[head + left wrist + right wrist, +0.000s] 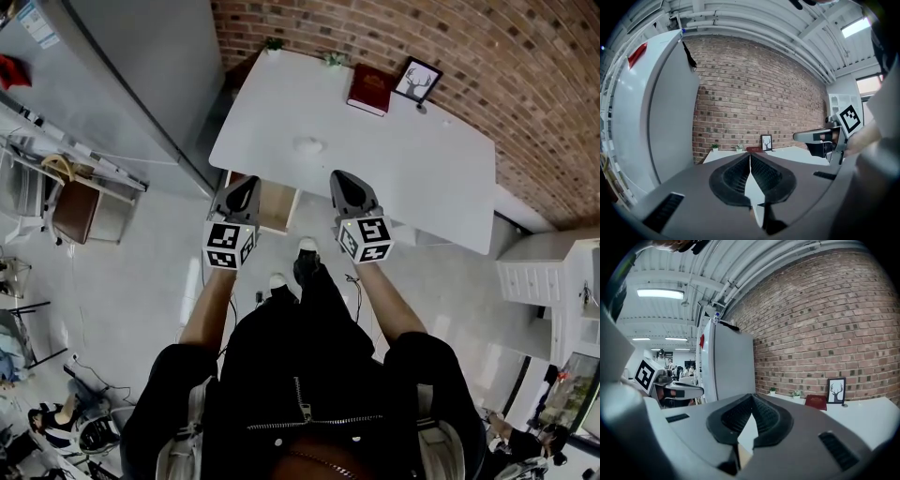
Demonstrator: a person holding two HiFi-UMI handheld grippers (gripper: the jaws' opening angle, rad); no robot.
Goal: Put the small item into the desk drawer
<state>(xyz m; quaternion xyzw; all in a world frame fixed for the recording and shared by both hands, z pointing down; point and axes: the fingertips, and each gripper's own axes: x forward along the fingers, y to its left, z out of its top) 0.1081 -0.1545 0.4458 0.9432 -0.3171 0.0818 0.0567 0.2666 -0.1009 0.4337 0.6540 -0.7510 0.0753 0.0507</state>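
A small white item (307, 145) lies on the white desk (422, 178), left of its middle. Under the desk's near edge shows a tan wooden compartment (277, 206), apparently the drawer. My left gripper (247, 184) hovers over that compartment at the desk's edge, jaws shut and empty. My right gripper (339, 176) reaches just over the near edge, to the right of the item and short of it, also shut with nothing in it. In the left gripper view the left gripper (750, 158) shows its jaws meeting; in the right gripper view the right gripper (751, 397) shows the same.
A red book (371, 89), a framed deer picture (418, 81) and two small plants (332, 59) stand along the desk's far edge by the brick wall (525, 84). A tall grey cabinet (141, 66) stands left of the desk. A white drawer unit (539, 277) is at the right.
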